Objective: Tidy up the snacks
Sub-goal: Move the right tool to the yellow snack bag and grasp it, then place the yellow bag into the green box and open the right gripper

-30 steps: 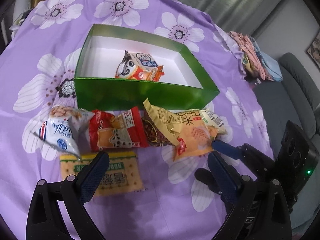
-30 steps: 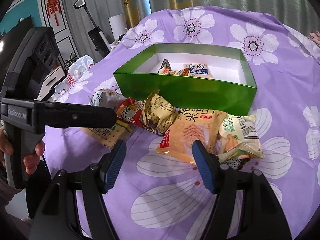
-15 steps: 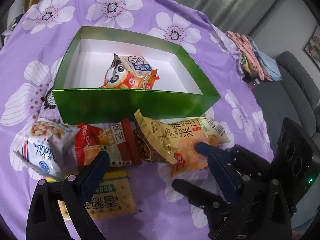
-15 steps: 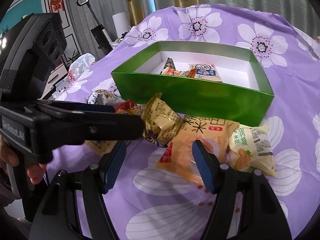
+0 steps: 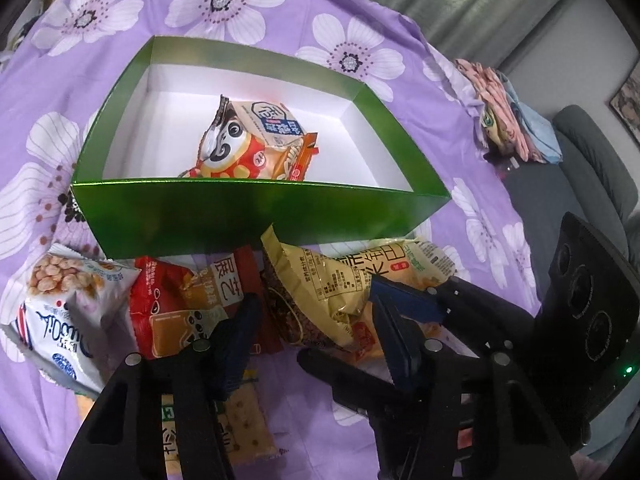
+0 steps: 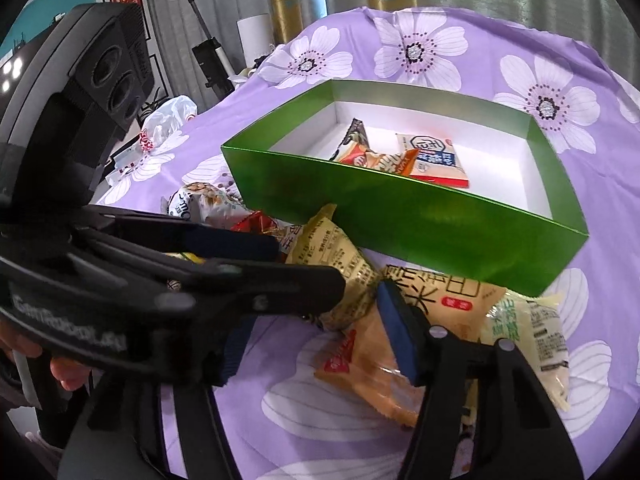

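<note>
Snacks lie in a crinkled heap on the flowered purple cloth [image 5: 280, 12], pressed up against the near wall of a glossy green box [image 5: 256, 212] with a matte white inside. Two packets already rest on its floor: a puffy panda-faced pouch [image 5: 236, 148] and a flat white-and-blue one [image 6: 436, 156]. Outside, from the left, sit a white pouch printed with round nuts [image 5: 64, 312], a shiny red packet [image 5: 180, 312], a gold foil bag with a dark patterned panel [image 5: 316, 300], a flat orange packet with big characters [image 6: 440, 304], and a pale green-lettered pouch [image 6: 532, 328]. A cracker sleeve [image 5: 240, 424] lies flat under the left tool.

The left gripper [image 5: 316, 336] straddles the gold foil bag, its blue-padded fingers [image 5: 396, 344] narrowing on it; the bag sits between them, though I can't tell if the pads are pressing yet. The right gripper [image 6: 316, 344] is also closing, one pad lying on the orange packet, the other hidden behind the left tool's black arm, so I can't tell whether it grips. A hand [image 6: 60, 368] shows on the left handle.

A second ago both tools stood wider and farther back from the pile; the left jaws have since drawn in sharply, and the box looms larger in both views. The packets themselves have not shifted.
</note>
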{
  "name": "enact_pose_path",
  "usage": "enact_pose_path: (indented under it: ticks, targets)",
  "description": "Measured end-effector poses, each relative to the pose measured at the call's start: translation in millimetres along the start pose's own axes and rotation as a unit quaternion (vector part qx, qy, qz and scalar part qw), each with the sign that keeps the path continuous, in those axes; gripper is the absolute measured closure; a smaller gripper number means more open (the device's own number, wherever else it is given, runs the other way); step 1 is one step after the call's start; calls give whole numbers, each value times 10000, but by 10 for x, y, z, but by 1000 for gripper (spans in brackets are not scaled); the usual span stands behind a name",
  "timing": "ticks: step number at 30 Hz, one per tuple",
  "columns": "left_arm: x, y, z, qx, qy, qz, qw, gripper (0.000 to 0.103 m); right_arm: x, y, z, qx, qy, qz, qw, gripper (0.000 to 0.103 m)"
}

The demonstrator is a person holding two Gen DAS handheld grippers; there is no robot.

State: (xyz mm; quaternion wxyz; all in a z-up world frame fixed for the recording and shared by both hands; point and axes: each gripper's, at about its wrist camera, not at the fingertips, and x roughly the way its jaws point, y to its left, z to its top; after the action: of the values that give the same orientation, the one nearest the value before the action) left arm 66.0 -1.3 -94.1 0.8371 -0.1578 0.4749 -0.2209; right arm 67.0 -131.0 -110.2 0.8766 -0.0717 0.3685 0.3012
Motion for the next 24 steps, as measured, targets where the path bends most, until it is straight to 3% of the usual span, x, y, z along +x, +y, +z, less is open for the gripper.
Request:
enact_pose_path:
  ticks: [6, 14, 24]
  targets:
    - [50, 62, 20, -111, 26, -142, 9998, 60, 73, -58, 19, 174, 39, 50, 9998, 55]
    - [38, 93, 21, -124, 11, -276, 9995, 64, 111, -38, 14, 121, 70, 75, 9999, 63]
    - [-222, -91, 26, 86, -220, -308, 9992, 64, -97, 38, 32, 214, -170, 139, 9995, 65]
